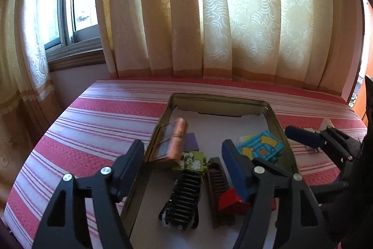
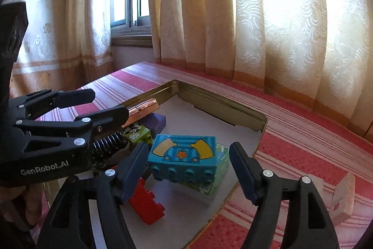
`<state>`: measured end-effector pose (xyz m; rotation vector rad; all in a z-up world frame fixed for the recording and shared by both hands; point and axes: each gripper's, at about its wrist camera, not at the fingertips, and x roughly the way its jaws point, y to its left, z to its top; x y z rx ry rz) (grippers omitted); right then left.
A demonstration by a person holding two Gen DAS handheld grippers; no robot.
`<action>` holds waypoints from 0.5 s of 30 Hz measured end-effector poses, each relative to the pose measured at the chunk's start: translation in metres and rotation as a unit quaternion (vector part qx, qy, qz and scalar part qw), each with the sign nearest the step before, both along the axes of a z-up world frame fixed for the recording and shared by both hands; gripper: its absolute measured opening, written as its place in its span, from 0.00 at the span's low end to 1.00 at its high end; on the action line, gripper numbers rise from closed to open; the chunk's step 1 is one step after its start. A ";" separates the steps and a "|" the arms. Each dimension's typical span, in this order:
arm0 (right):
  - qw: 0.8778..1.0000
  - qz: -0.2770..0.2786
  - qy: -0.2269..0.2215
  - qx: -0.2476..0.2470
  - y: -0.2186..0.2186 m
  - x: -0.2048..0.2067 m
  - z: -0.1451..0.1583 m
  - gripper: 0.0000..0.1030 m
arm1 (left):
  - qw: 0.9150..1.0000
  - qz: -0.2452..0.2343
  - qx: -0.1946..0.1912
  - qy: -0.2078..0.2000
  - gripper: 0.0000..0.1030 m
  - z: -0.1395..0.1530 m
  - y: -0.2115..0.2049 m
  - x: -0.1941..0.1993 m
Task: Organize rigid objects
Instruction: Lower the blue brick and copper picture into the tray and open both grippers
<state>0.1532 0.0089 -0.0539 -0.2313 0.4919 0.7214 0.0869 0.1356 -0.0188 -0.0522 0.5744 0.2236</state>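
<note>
A shallow metal tin (image 1: 278, 123) (image 2: 223, 106) lies open on the striped bed. Inside it are a copper tube (image 1: 178, 137) (image 2: 142, 110), a purple block (image 1: 192, 141) (image 2: 158, 120), a green picture brick (image 1: 192, 161) (image 2: 137, 132), a blue picture brick (image 1: 261, 147) (image 2: 184, 155), a red brick (image 1: 232, 201) (image 2: 145, 204), a black comb-like clip (image 1: 184, 197) and a brown one (image 1: 218, 188). My left gripper (image 1: 183, 162) (image 2: 102, 104) is open and empty above the tin's left side. My right gripper (image 2: 188, 169) (image 1: 303, 137) is open and empty around the blue brick.
A small pink and white box (image 2: 342, 198) lies on the bedspread to the right of the tin. Cream curtains (image 1: 209, 15) and a window (image 1: 77, 4) stand behind the bed. The red and white striped bedspread (image 1: 98, 123) spreads left of the tin.
</note>
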 end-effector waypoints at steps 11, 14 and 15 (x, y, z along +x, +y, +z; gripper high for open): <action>0.998 -0.050 -0.002 0.036 -0.058 0.004 0.004 0.72 | 0.999 -0.005 0.001 -0.031 0.99 0.010 -0.034 -0.003; 0.996 -0.076 -0.008 0.038 -0.080 0.006 0.006 0.72 | 0.999 -0.015 -0.006 -0.035 0.99 0.009 -0.052 0.001; 0.995 -0.090 -0.011 0.033 -0.089 0.008 0.006 0.72 | 0.999 -0.021 -0.007 -0.036 0.99 0.009 -0.060 0.003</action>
